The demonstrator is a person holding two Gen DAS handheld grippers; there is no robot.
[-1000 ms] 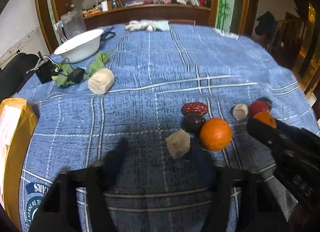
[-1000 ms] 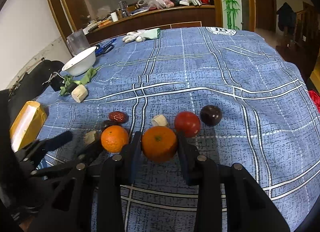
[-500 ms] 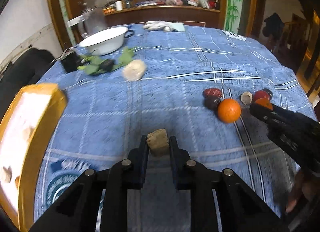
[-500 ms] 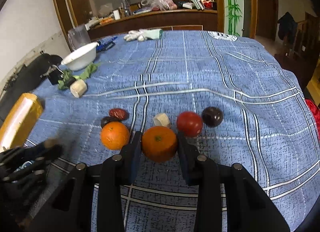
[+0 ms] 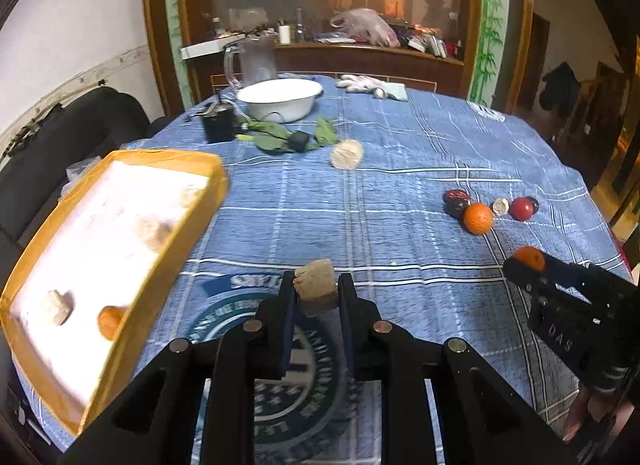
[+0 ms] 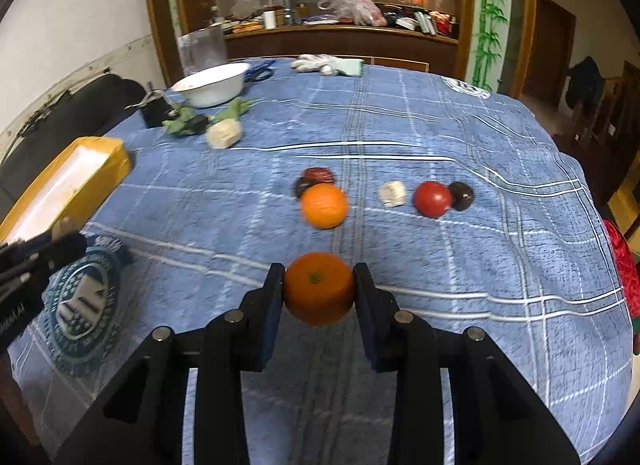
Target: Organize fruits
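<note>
**Both grippers loaded above the blue cloth**

Your left gripper (image 5: 316, 293) pinches a tan chunk (image 5: 316, 292) between its pads, held above the round emblem (image 5: 280, 329) printed on the tablecloth (image 5: 380, 169). At about 9 o'clock from it sits the yellow box (image 5: 192, 225), tilted in view, with pale pieces and something orange inside, all blurred. Your right gripper (image 6: 318, 291) clamps an orange (image 6: 318, 288) at its sides. At 12 o'clock from that fruit, a second orange (image 6: 324, 205) lies on the cloth, touching two dark red fruits behind it. At 1 o'clock lie a pale chunk (image 6: 393, 193), a red fruit (image 6: 433, 198) and a dark fruit (image 6: 461, 195). Farther off, at 11 o'clock, stands a white bowl (image 6: 212, 83).
</note>
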